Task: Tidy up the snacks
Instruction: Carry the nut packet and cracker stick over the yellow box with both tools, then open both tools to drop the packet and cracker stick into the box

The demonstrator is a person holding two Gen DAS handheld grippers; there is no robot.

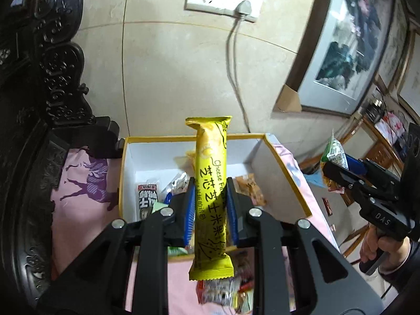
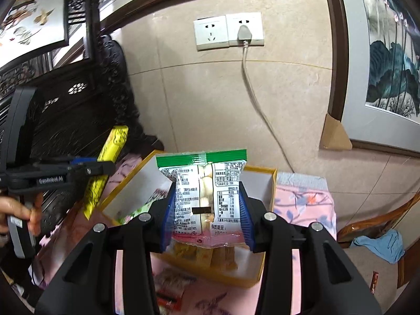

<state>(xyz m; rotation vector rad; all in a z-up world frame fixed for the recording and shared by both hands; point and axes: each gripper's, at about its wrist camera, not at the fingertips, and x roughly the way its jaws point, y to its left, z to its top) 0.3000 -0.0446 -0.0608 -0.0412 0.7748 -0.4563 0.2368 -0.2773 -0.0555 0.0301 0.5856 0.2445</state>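
Snack sorting is in progress above an open yellow-rimmed box (image 1: 286, 176) with white inner walls, which sits on a pink patterned cloth (image 1: 78, 181).

Left tool (image 1: 210, 210): its blue pads are clamped on a long yellow cheese rice bar (image 1: 211, 183), gripping it at about mid-length. The bar stands upright, raised over the box, with its top end above the far rim.

Right tool (image 2: 207, 210): its blue pads are clamped on both sides of a clear snack packet (image 2: 204, 189) with a green top seal. The packet is held upright over the near part of the box, printed back panel facing the camera.

Box contents: several loose wrapped snacks (image 1: 249, 186) lie on the floor of the box, among them a black-and-white packet (image 1: 147, 197) at the left side.

Surroundings: a tiled wall behind the box carries a white socket plate (image 2: 228, 31) with one plug and cable fitted. Dark carved furniture (image 1: 52, 52) stands to the left of the box.
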